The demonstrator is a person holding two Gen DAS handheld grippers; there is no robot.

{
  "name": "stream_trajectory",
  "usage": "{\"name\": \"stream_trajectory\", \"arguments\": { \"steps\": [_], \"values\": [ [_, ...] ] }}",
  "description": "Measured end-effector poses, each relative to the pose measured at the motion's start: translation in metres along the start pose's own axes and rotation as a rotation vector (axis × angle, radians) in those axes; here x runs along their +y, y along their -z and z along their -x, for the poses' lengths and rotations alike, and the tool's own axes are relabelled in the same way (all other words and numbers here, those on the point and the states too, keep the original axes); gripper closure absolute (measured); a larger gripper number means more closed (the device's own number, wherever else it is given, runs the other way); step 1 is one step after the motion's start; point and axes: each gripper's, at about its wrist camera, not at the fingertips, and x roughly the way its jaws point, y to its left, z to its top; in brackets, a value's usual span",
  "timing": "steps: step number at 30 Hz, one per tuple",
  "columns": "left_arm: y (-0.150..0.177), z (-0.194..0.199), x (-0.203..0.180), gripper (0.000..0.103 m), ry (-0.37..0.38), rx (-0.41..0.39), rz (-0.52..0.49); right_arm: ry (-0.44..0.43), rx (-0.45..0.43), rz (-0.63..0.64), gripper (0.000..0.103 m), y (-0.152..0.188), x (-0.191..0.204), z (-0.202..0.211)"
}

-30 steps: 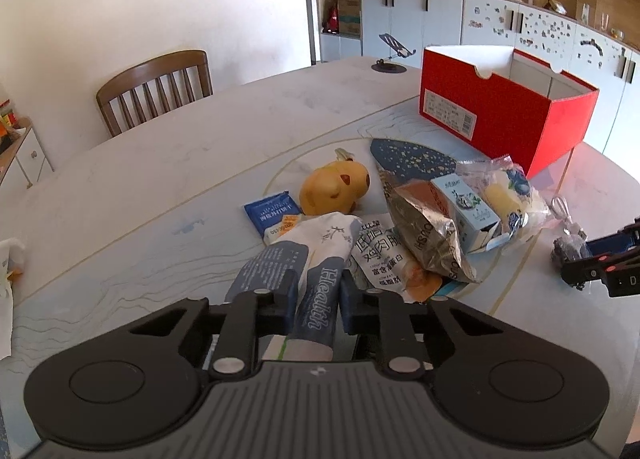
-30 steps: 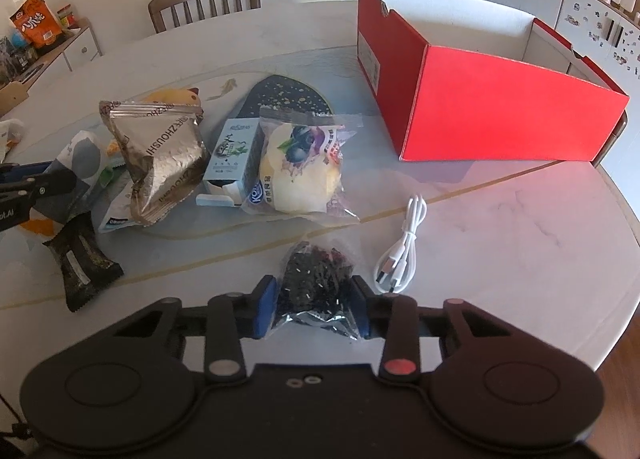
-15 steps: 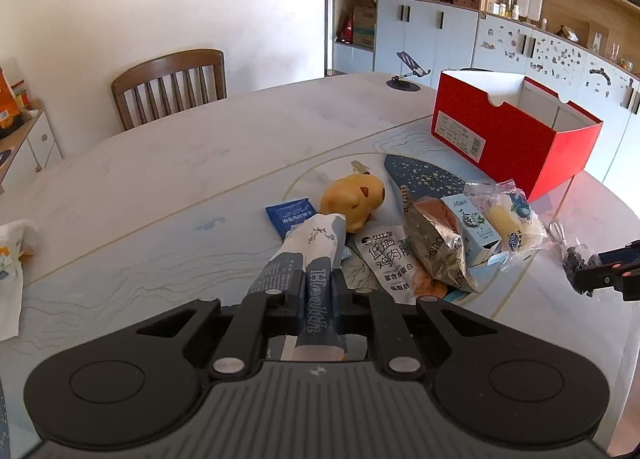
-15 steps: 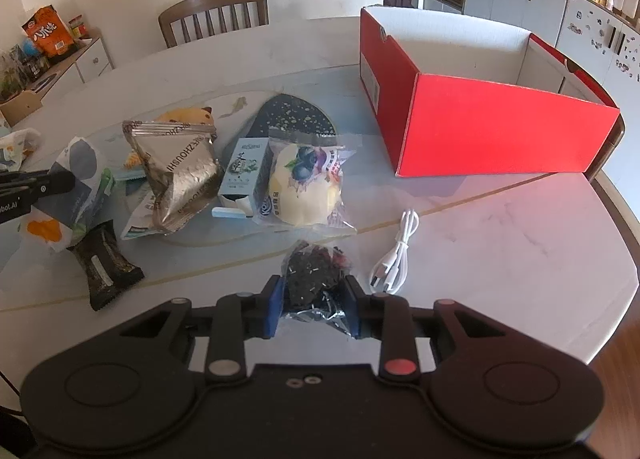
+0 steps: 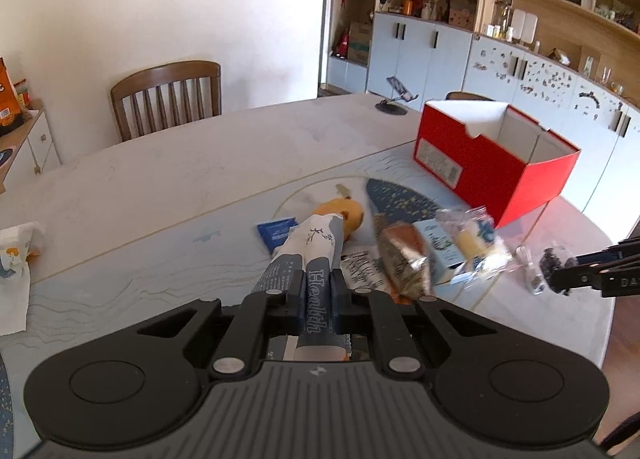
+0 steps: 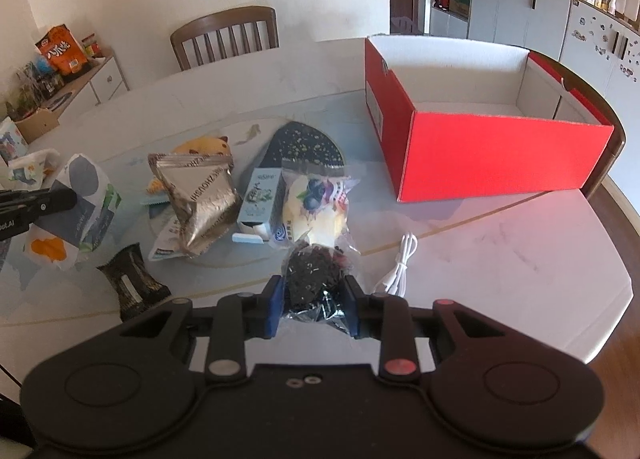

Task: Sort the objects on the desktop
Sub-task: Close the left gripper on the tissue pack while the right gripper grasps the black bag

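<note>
Left gripper (image 5: 318,299) has its fingers pinching the grey-and-white Health pouch (image 5: 316,255), up off the counter (image 5: 180,179) and well left of the red box (image 6: 480,131). Right gripper (image 6: 314,307) fingers clamp a dark crinkly packet (image 6: 314,279) in front of that box, just beside the white cable (image 6: 400,267).

I see the white and blue pouch (image 5: 316,259) pinched upright-tilted off the table, "Health" printed down its spine. The small clear bag of dark bits (image 6: 316,287) is pinched too. On the table lie a silver foil packet (image 6: 198,195), a little carton (image 6: 258,199), a blueberry bun bag (image 6: 316,207), a white cable (image 6: 398,271), and the open red box (image 6: 492,143).
</note>
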Motion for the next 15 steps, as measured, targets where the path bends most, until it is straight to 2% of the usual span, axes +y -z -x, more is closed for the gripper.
{"name": "stream_trajectory", "arguments": {
  "steps": [12, 15],
  "values": [
    [-0.028, 0.021, -0.031, 0.093, 0.073, -0.022, 0.01, -0.018, -0.062, -0.031, 0.073, -0.017, -0.008, 0.029],
    [-0.035, 0.024, -0.041, 0.093, 0.067, -0.038, -0.009, -0.014, -0.084, -0.042, 0.073, -0.022, -0.015, 0.035]
  ]
}}
